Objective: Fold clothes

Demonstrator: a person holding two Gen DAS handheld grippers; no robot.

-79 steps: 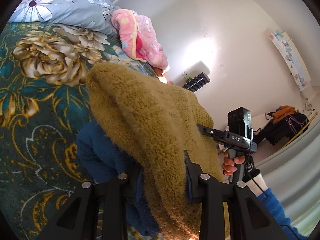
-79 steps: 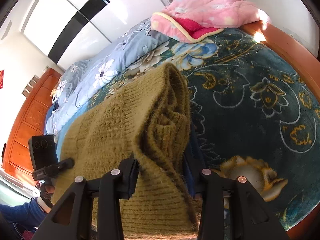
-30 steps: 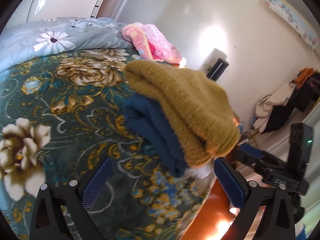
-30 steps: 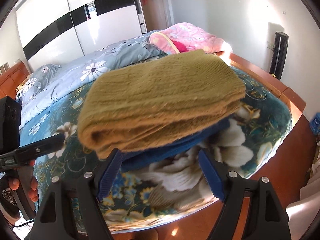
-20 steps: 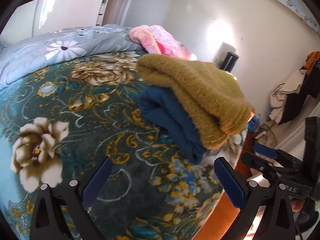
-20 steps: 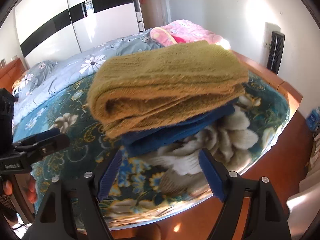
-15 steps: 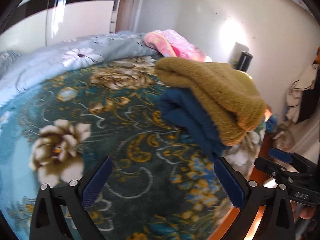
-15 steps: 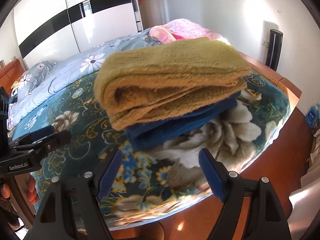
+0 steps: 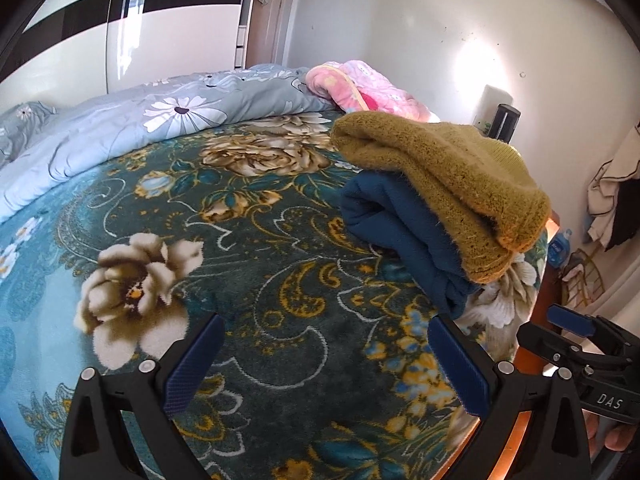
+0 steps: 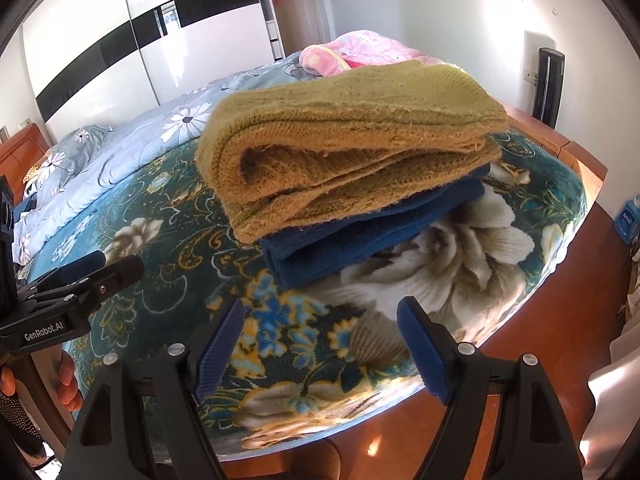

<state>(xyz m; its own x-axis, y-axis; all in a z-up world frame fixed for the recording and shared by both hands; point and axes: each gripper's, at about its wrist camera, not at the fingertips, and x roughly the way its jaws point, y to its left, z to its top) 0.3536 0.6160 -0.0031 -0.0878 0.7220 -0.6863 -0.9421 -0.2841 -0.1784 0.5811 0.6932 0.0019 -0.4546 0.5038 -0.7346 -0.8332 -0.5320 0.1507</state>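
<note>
On the floral blanket, a folded mustard sweater tops a seemingly folded blue garment at twelve o'clock of the spread, empty right gripper and left gripper.

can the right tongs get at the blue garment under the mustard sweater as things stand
Probably yes. The right tongs are open and empty, facing the blue garment, whose folded edge sticks out below the mustard sweater. Only bare bedspread lies between; the sweater's weight would resist pulling.
</note>
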